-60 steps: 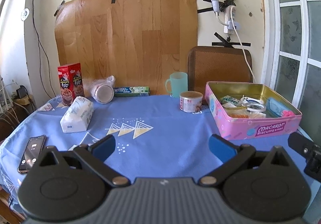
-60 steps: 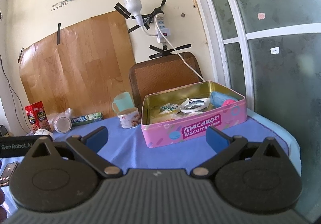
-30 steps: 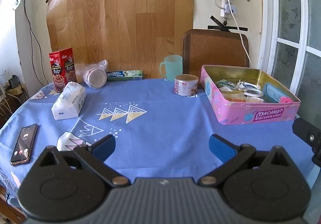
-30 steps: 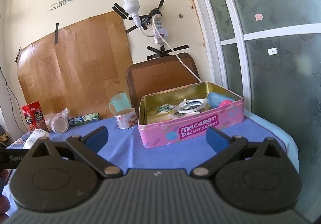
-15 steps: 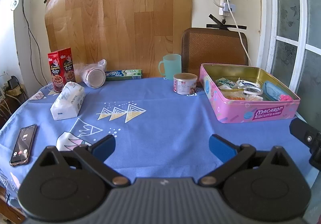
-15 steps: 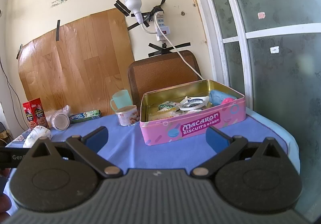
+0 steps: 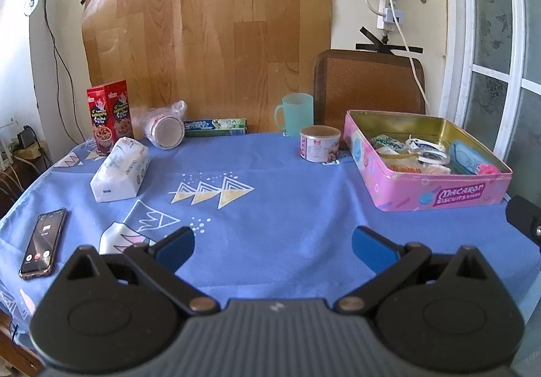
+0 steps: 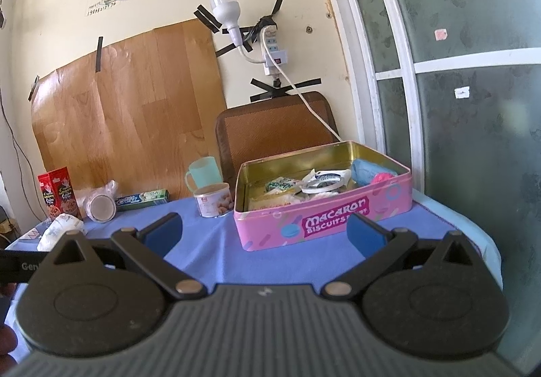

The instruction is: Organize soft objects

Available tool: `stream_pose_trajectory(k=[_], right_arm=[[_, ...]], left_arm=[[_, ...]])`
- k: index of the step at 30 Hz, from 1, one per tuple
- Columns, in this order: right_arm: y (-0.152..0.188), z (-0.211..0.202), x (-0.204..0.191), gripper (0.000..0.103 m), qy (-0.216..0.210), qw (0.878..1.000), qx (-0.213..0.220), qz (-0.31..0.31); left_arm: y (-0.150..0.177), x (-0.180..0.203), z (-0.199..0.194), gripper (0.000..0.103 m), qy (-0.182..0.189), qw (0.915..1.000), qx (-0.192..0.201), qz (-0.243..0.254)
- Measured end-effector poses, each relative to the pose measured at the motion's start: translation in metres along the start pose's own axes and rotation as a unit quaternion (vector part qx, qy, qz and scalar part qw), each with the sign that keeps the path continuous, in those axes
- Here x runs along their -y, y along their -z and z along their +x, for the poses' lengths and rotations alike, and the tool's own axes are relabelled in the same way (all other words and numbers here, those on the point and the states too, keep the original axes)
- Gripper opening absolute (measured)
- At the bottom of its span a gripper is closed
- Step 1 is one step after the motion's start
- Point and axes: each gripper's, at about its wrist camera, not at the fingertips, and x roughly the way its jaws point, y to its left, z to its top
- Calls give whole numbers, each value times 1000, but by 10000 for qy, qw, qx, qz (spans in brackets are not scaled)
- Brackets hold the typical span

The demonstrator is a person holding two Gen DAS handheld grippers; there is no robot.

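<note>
Both pairs of jaws stand wide apart with nothing between them: the left gripper (image 7: 273,246) hangs over the near, bare part of the table (image 7: 277,208), and the right gripper (image 8: 264,231) faces the tin, which suggests neither has yet picked a target.

One blue patterned cloth covers the table, probably to give soft things a plain ground. One brown chair back (image 7: 368,83) rises behind the far edge. One pink biscuit tin (image 7: 436,194), lid off, sits at the right side; it looks like the collecting place, since it already holds a blue roll, a pink puff, a ring of tape and some small packets I cannot count.

One white tissue pack (image 7: 120,172), the likeliest soft object left out, lies on its side at the left, well apart from the tin and nearer the left gripper. One red box (image 7: 110,118) stands upright behind it. Along the back edge lie one wrapped stack of cups (image 7: 165,130), on its side, and one toothpaste box (image 7: 216,127). One green mug (image 7: 296,111) stands just behind one small can (image 7: 319,144). One phone (image 7: 42,243) lies flat at the near left, screen lit.
</note>
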Motion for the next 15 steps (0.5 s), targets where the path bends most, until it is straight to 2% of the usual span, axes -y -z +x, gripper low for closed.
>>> stream_pose_trajectory(k=[8,15], right_arm=[[0,1,-2,103,-70,10000,-48,-35],[-25,31,1,103,-626,9954,-688,-224]], left_arm=[[-2,-5,4,103,-99,9999,20,-33],[-18,-4,14,103,-35,9999,70,128]])
